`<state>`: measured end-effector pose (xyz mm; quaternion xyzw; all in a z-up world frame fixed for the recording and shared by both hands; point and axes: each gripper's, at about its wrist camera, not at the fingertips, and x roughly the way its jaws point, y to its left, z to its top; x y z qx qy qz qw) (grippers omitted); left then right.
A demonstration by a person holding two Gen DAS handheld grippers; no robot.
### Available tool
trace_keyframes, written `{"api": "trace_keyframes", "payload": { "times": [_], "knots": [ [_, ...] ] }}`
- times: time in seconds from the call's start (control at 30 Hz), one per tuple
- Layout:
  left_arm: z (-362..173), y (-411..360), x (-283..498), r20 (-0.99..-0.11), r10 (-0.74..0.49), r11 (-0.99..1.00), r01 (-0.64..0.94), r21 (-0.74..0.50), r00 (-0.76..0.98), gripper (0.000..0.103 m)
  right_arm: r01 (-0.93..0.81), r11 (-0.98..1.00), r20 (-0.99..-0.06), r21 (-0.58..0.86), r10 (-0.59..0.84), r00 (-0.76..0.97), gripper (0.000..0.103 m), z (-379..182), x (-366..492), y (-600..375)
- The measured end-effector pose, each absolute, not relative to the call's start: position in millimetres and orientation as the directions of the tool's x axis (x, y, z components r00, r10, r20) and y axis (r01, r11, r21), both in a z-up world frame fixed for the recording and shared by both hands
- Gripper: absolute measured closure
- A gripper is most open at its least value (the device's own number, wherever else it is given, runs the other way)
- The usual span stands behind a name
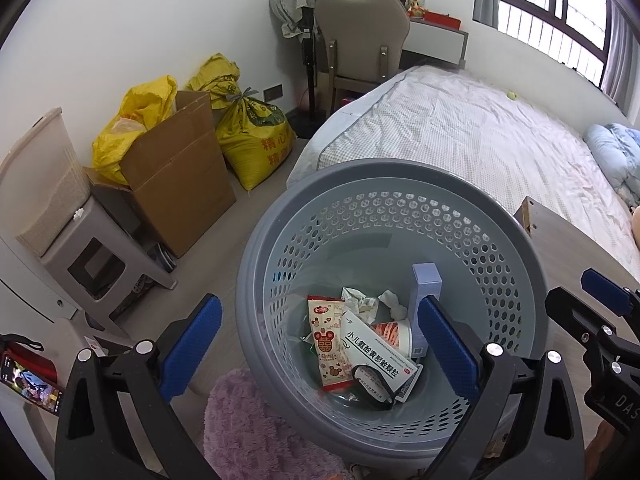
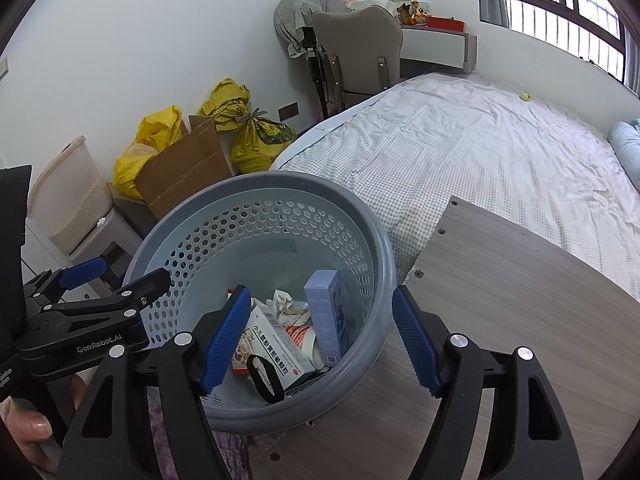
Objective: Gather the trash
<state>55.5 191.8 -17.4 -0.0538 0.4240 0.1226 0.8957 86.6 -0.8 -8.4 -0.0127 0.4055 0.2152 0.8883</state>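
Bedroom: bed (image 2: 480, 152) with checked sheet, grey chair (image 1: 362, 36) at a desk by the window, yellow sacks (image 1: 252, 136) and a cardboard box (image 1: 180, 176) along the white wall. Wood-grain counter (image 2: 520, 280) beside the bed. Grey perforated basket (image 1: 520, 280) sits at the counter edge, holding the trash: white medicine box (image 1: 376, 350) printed "小儿氨酚黄那敏颗粒", red snack packet (image 1: 330, 344), pale blue carton (image 1: 426, 284) standing upright, crumpled tissue (image 1: 360, 300), black band (image 2: 264, 378). "GenRobot.AI" reads on the left tongs body. Left tongs (image 1: 320, 348) and right tongs (image 2: 320, 344) both hover over the basket mouth, jaws spread wide, nothing held.
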Motion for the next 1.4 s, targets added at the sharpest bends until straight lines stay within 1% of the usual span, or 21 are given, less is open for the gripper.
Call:
{"api": "trace_keyframes", "payload": {
  "times": [1.4],
  "knots": [
    [-20.4,189.1,54.8,-0.778,0.169,0.964,-0.267,0.002,0.605,0.006,-0.391,0.906,-0.724,0.159,0.376,0.578,0.033,-7.1,85.1,-1.2]
  ]
}}
